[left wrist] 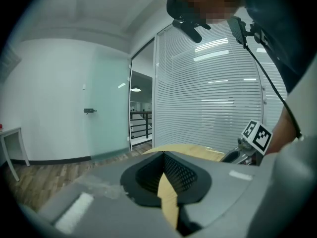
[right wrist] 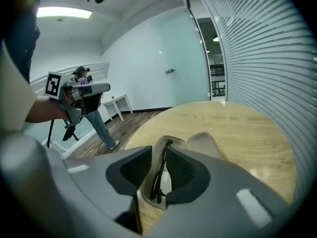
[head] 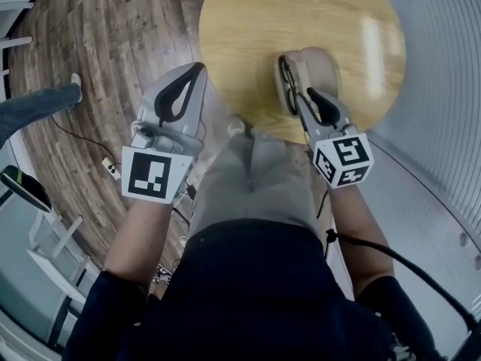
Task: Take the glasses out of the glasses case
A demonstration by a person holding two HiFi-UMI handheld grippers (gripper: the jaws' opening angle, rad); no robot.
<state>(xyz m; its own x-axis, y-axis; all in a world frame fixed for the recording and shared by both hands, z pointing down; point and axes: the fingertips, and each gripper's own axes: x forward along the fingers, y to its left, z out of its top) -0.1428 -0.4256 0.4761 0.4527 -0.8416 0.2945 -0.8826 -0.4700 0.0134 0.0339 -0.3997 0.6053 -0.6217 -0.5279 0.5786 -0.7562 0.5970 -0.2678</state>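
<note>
Right gripper view shows the right gripper (right wrist: 159,152) slightly parted astride the glasses (right wrist: 158,185) in the open case (right wrist: 203,144) on the table (right wrist: 237,128); with the left gripper (left wrist: 163,155) closed, empty and away, lifting may drag the unheld case.

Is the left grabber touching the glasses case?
Apart. The head view shows the left gripper at the edge of the table, with bare wood between it and the glasses case, which lies by the right gripper.
</note>
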